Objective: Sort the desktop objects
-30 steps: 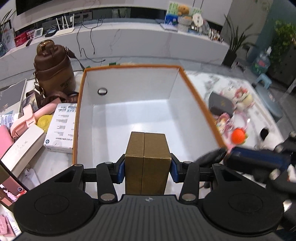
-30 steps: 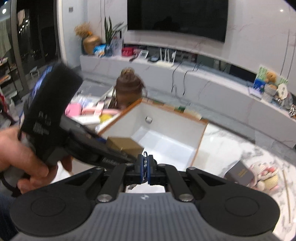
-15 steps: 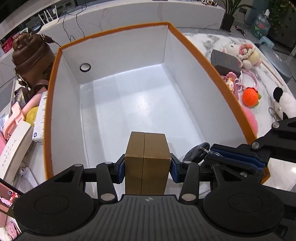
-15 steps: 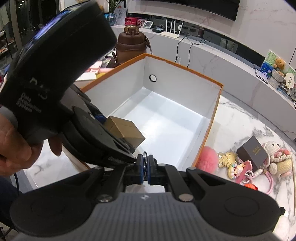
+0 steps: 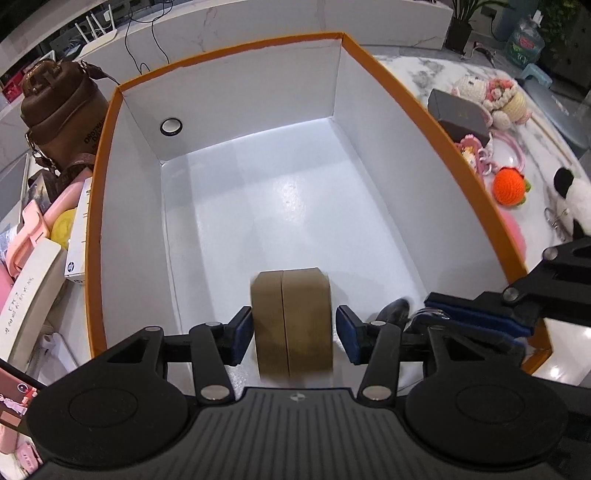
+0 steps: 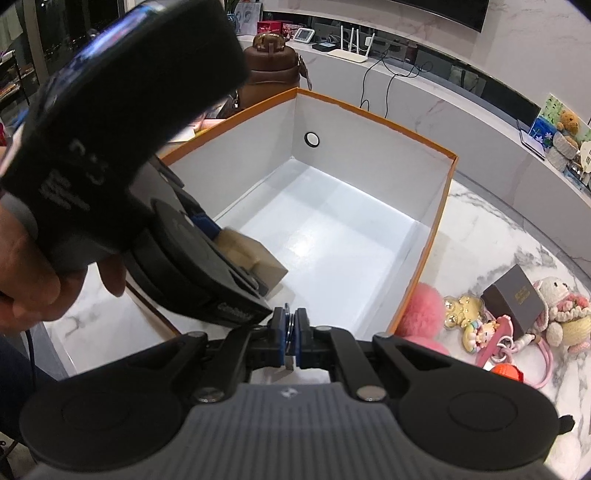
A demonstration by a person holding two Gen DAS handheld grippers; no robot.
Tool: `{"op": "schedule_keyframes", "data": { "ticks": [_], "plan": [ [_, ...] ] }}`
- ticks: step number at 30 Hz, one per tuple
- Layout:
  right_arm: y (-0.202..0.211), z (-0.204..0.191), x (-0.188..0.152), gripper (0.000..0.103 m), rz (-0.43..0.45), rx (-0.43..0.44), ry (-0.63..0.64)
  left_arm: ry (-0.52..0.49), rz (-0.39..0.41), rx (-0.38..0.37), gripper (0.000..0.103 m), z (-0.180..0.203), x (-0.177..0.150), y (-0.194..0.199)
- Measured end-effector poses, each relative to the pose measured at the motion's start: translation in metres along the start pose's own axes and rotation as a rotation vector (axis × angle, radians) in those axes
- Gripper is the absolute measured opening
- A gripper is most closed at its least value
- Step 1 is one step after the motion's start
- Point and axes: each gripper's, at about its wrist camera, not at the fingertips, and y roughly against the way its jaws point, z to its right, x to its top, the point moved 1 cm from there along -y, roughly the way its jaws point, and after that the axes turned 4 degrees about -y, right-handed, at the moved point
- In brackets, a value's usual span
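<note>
Bottom centre of the left view, the left gripper (image 5: pixel 294 334) has its jaws spread, and the brown box (image 5: pixel 291 323) sits loose between them, blurry, so probably dropping into the bin (image 5: pixel 424 110), which looks otherwise bare. The right gripper (image 6: pixel 291 328) is clamped on something thin, maybe a key ring, can't tell. Further off at right, the toys (image 6: pixel 476 325), dark box (image 6: pixel 513 301) and orange ball (image 5: pixel 509 185) aren't sorted yet, so it's early days.

White marble-veined tabletop (image 6: pixel 491 236) at 3 o'clock; long white marble ledge (image 6: pixel 436 92) at 12; dark curved screen (image 6: pixel 443 11) above.
</note>
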Motion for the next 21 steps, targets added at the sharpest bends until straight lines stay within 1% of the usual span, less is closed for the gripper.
{"op": "schedule_keyframes", "data": {
  "ticks": [1, 3, 4, 5, 9, 13, 21],
  "plan": [
    [0.000, 0.000, 0.000, 0.008, 0.002, 0.001, -0.006, 0.004, 0.005, 0.003, 0.064, -0.001, 0.000, 0.001],
    [0.001, 0.001, 0.000, 0.014, 0.004, -0.002, -0.015, 0.006, 0.012, 0.017, 0.064, -0.001, 0.001, 0.003],
    [0.001, 0.001, 0.001, 0.020, 0.006, -0.003, -0.016, 0.009, 0.014, 0.020, 0.064, -0.002, 0.002, 0.003],
    [0.002, 0.002, 0.001, 0.023, 0.009, -0.004, -0.016, 0.014, 0.016, 0.019, 0.064, -0.003, 0.002, 0.003],
    [0.007, 0.003, 0.000, 0.024, 0.022, 0.011, -0.028, 0.030, 0.036, 0.026, 0.066, -0.006, 0.005, 0.006],
    [0.015, 0.005, 0.001, 0.026, 0.045, 0.017, -0.041, 0.042, 0.067, 0.034, 0.071, -0.008, 0.007, 0.012],
    [0.031, 0.017, 0.000, 0.031, 0.085, 0.015, -0.075, 0.056, 0.120, 0.019, 0.071, -0.005, 0.012, 0.022]
  ]
}}
